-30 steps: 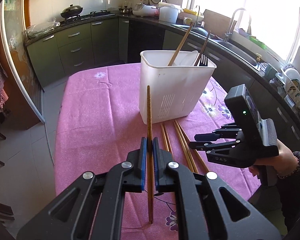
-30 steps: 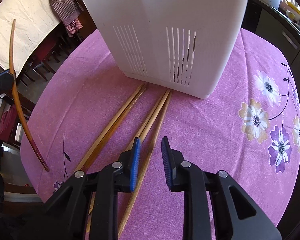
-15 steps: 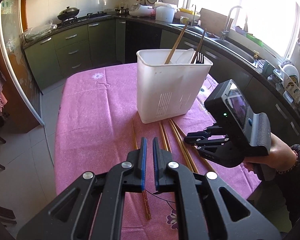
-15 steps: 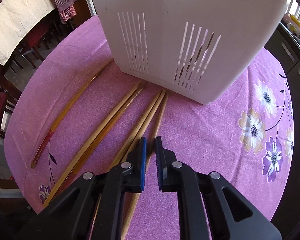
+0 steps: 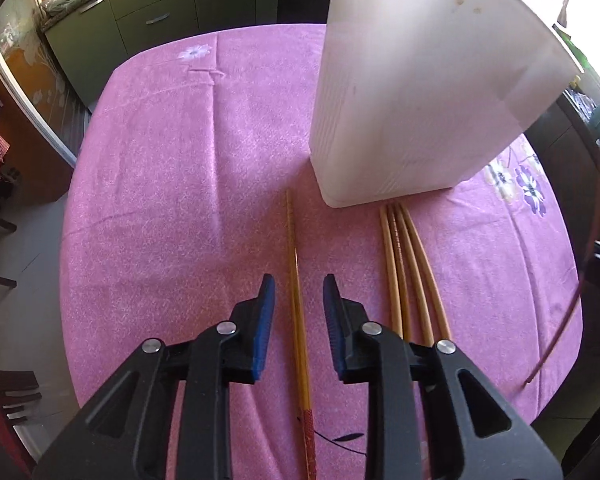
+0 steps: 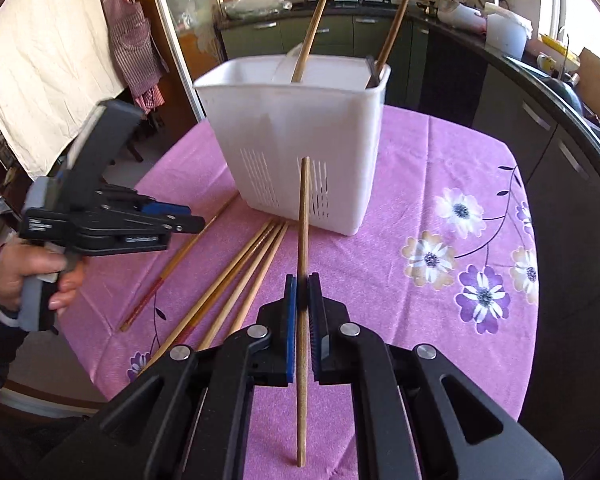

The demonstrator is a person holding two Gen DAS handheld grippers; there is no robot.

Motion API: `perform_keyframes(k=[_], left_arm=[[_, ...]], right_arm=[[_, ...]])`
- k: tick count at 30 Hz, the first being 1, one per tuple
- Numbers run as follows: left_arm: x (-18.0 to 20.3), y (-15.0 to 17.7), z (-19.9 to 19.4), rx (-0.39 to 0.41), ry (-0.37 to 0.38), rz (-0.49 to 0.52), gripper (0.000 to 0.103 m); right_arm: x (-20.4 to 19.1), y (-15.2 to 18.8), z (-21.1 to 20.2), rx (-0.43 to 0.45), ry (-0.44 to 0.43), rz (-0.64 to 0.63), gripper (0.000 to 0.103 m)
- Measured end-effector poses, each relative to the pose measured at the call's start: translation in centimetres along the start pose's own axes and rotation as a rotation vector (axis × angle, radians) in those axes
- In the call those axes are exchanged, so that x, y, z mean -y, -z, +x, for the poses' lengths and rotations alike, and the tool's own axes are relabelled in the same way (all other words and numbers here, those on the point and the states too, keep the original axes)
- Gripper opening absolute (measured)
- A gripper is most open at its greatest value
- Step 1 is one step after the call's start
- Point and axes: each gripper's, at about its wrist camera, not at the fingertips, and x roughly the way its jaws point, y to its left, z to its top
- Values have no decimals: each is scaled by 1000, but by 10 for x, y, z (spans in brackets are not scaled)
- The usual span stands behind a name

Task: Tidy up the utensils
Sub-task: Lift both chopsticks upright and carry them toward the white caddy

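My left gripper (image 5: 298, 294) hangs low over the pink tablecloth (image 5: 172, 184), its jaws opening. A red-ended chopstick (image 5: 294, 264) lies between them, untouched by the pads. Three more chopsticks (image 5: 404, 264) lie side by side to its right, their tips at the foot of the white utensil holder (image 5: 412, 100). My right gripper (image 6: 302, 292) is shut on one pale chopstick (image 6: 303, 216) and holds it above the table in front of the holder (image 6: 300, 148). The right wrist view also shows the left gripper (image 6: 188, 218) over the red-ended chopstick (image 6: 168, 272).
Two wooden handles (image 6: 314, 28) stick out of the holder. A hand (image 6: 40, 276) grips the left tool at the table's left edge. Dark green kitchen cabinets (image 5: 148, 12) and a counter (image 6: 540, 80) run round the table. A checked apron (image 6: 136, 48) hangs at the back left.
The left gripper dropped its chopstick onto the cloth, sank over it and spread its jaws. The right gripper closed on a chopstick from the table and lifted it.
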Motion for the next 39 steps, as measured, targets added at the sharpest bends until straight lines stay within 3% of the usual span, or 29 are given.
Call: perform_keyframes(k=[8,10,14,21,30,39], left_arm=[[14,-9,21,-61,-57,31,22],[15,-9,22,-69,-57,36,7],[13,-10,18,-67,-53,34,6],[11,4,-44,71,-16,60,6],[16,52,-139,272,10,128,6],[16,80,-158,325,4,157,6]], right_arm=[[13,6,-27,53,-18,31,7],[11,9,-32,68,-25,31,7],[6,10,-44,101,-37,26,7],[3,13,-61,139,-39,19,7],[-5,22,-72,148,-27,3,7],[-11,28,-77,150,-15,-7,7]])
